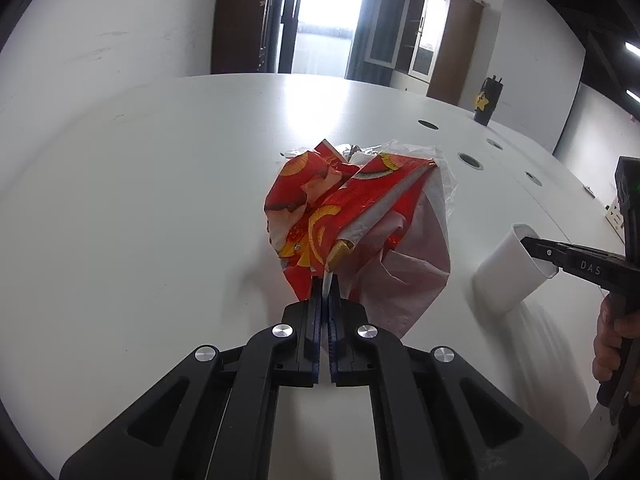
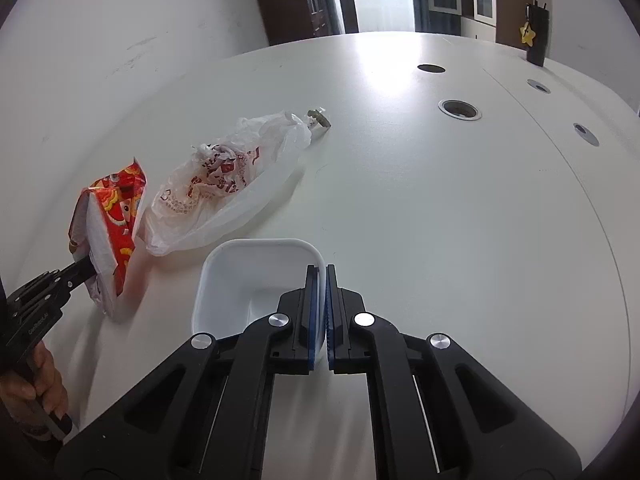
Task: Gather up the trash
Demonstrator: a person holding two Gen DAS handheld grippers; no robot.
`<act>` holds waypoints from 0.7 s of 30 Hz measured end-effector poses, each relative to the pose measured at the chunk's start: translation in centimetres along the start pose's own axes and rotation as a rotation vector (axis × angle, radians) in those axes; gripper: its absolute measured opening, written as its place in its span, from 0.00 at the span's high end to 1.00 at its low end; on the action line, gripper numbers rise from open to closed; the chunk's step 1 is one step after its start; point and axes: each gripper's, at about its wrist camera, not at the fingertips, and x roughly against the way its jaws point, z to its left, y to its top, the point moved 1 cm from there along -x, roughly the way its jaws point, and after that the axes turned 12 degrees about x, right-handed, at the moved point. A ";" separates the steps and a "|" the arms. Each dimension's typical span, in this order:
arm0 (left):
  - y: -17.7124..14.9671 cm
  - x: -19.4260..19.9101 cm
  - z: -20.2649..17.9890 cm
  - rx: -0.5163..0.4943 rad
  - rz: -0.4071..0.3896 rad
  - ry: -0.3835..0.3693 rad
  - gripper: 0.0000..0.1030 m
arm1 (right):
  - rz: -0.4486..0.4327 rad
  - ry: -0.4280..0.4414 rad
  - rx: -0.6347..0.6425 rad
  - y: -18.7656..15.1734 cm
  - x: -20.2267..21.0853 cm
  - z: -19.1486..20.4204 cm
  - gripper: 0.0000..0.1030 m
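Note:
A crumpled red and yellow snack wrapper (image 1: 320, 208) lies on the white table, and my left gripper (image 1: 326, 284) is shut on its near edge. The same wrapper (image 2: 108, 232) shows at the left of the right wrist view, pinched by the left gripper (image 2: 90, 266). A white square plastic container (image 2: 252, 276) stands before me, and my right gripper (image 2: 322, 276) is shut on its right wall. From the left wrist the container (image 1: 508, 268) and the right gripper (image 1: 532, 246) sit at the right. A clear plastic bag (image 2: 224, 184) with red print lies behind the wrapper.
A small crumpled scrap (image 2: 318, 118) lies past the bag's far end. Round cable holes (image 2: 460, 110) dot the table (image 2: 440, 220) to the right. A dark bottle with a yellow star (image 2: 534, 38) stands at the far edge. A hand (image 2: 44, 384) holds the left gripper's handle.

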 end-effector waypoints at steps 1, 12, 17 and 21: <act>-0.2 0.5 0.2 0.008 -0.006 -0.008 0.98 | -0.007 0.003 0.003 -0.1 0.2 0.2 0.97; -2.7 7.6 0.3 0.018 -0.118 -0.074 0.98 | -0.081 0.002 0.082 -2.7 4.1 4.8 0.97; -5.2 9.8 -0.1 -0.032 -0.127 -0.078 0.99 | -0.118 0.022 0.078 -4.4 6.1 6.2 0.97; -6.7 11.5 0.4 -0.054 -0.125 -0.088 0.99 | -0.155 0.027 0.095 -6.0 8.5 7.6 0.97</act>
